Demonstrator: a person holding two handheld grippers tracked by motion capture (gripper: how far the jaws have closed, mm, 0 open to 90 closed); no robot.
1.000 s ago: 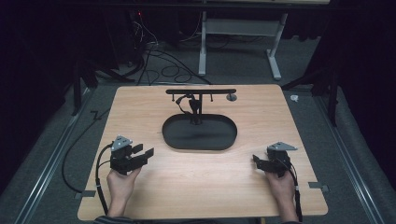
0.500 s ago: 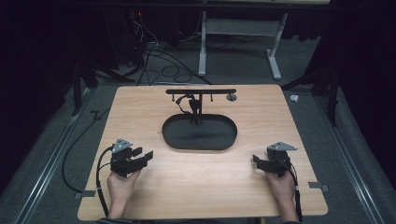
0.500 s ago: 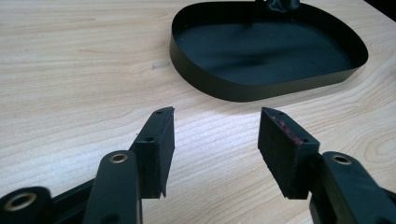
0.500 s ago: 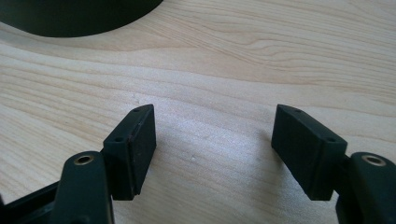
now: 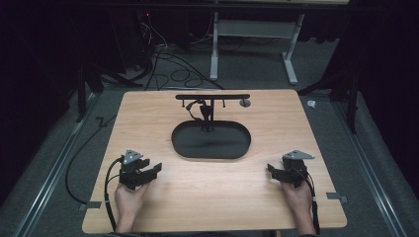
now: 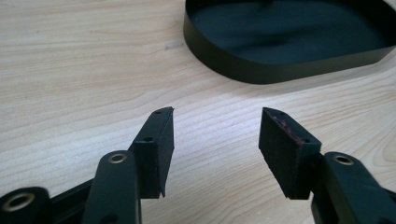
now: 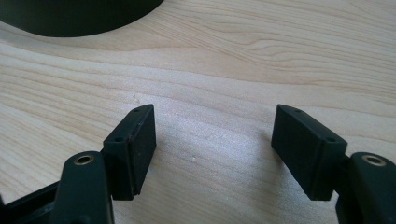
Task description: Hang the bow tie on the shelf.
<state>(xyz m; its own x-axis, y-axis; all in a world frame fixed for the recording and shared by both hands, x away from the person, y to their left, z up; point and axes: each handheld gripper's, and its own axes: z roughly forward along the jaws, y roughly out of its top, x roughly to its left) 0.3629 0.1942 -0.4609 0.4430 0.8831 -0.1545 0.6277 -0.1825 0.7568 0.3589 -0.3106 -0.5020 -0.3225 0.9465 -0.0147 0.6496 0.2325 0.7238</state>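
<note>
A: Tray (image 5: 211, 145), black and oval, sits mid-bench under a T-shaped stand (image 5: 212, 101); nothing has shifted in the last second.

B: So no task has begun. Left gripper (image 5: 140, 174) and right gripper (image 5: 284, 173) rest near the bench's front edge, fingers (image 6: 159, 144) wide apart, empty. The stand's hanging bits are too small to identify.

A black oval tray (image 5: 183, 143) sits mid-table (image 5: 148, 113); a T-shaped stand (image 5: 212, 97) rises at its far edge.
</note>
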